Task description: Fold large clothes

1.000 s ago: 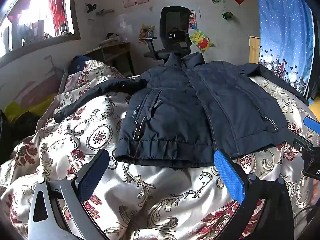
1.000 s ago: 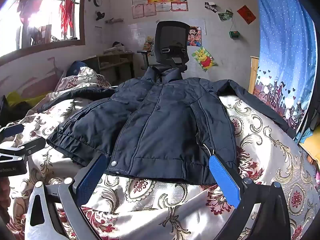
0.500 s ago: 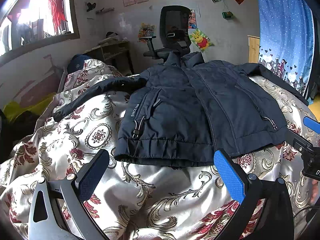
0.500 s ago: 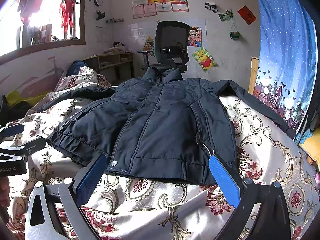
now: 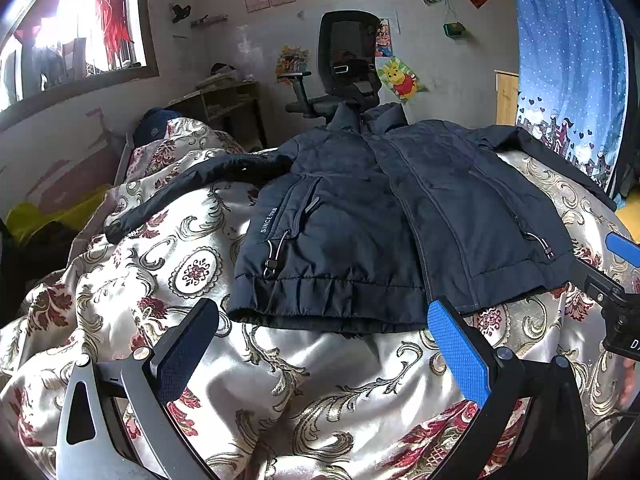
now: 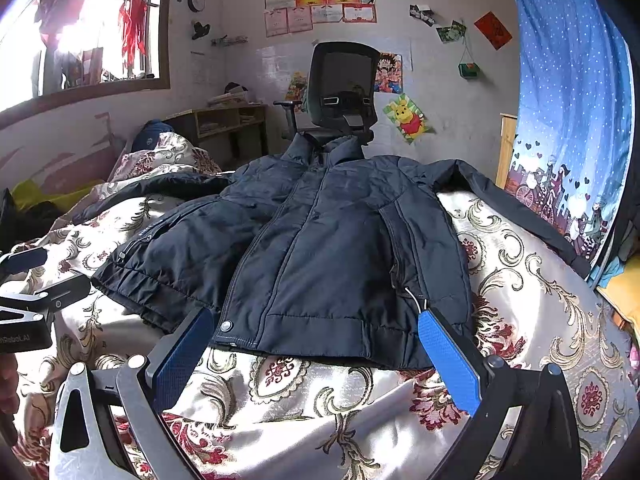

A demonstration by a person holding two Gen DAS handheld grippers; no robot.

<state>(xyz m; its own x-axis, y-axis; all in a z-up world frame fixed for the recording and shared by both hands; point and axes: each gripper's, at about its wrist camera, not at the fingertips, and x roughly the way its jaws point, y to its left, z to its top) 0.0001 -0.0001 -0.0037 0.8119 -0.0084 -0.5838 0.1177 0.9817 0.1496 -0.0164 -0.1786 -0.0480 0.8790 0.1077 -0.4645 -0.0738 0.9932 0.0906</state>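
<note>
A dark navy padded jacket (image 5: 360,216) lies flat and zipped on the bed, front up, collar at the far end, both sleeves spread out to the sides. It also shows in the right wrist view (image 6: 340,248). My left gripper (image 5: 320,340) is open and empty, just short of the hem's left half. My right gripper (image 6: 316,348) is open and empty, just short of the hem's right half. Each gripper shows at the edge of the other's view.
The bed carries a shiny floral quilt (image 5: 304,392), rumpled at the left (image 6: 168,152). A black office chair (image 6: 344,88) stands behind the collar. A blue curtain (image 6: 568,92) hangs at the right. A wooden desk (image 5: 224,100) stands under the window.
Almost nothing has moved. Both grippers stay open before the hem, and the jacket lies as before.
</note>
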